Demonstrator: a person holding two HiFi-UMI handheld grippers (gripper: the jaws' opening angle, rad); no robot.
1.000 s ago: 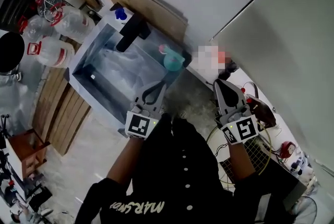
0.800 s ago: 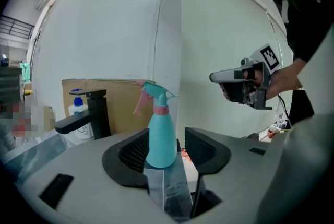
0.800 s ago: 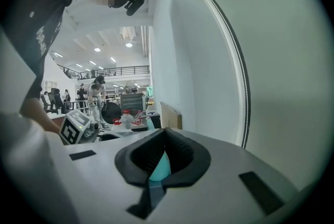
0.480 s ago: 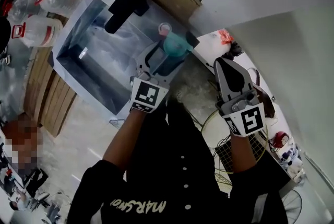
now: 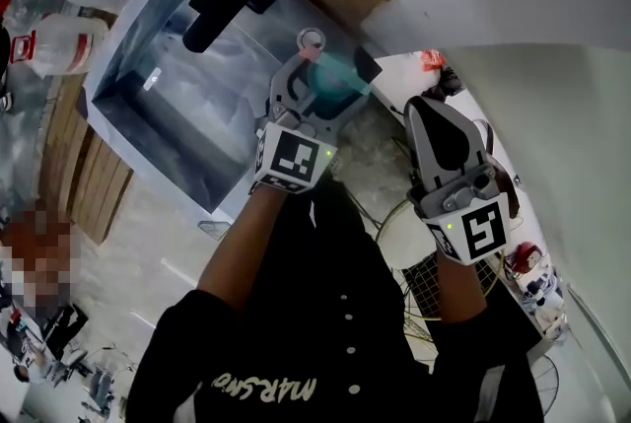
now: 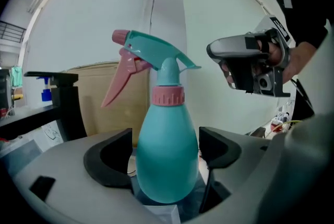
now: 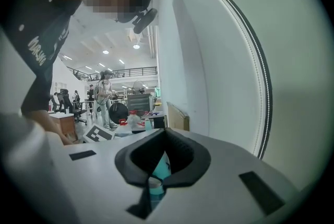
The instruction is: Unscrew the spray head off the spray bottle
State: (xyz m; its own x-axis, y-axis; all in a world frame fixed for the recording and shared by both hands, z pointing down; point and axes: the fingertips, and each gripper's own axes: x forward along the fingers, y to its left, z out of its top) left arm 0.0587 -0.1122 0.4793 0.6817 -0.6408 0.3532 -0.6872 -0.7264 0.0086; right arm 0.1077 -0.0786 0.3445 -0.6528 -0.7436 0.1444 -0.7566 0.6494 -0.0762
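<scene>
Jaws, left gripper (image 6: pixel 166 151): opening — spray bottle (image 6: pixel 167 113) between, barely clear | right gripper (image 7: pixel 163 161): jaws closed, nearby

The teal, pear-shaped spray bottle (image 6: pixel 167 165) stands upright between the left gripper's (image 6: pixel 166 145) opening jaws. Its teal spray head (image 6: pixel 156 50), with pink trigger (image 6: pixel 117 84) and pink collar (image 6: pixel 168 95), sits screwed on, trigger pointing left.
</scene>
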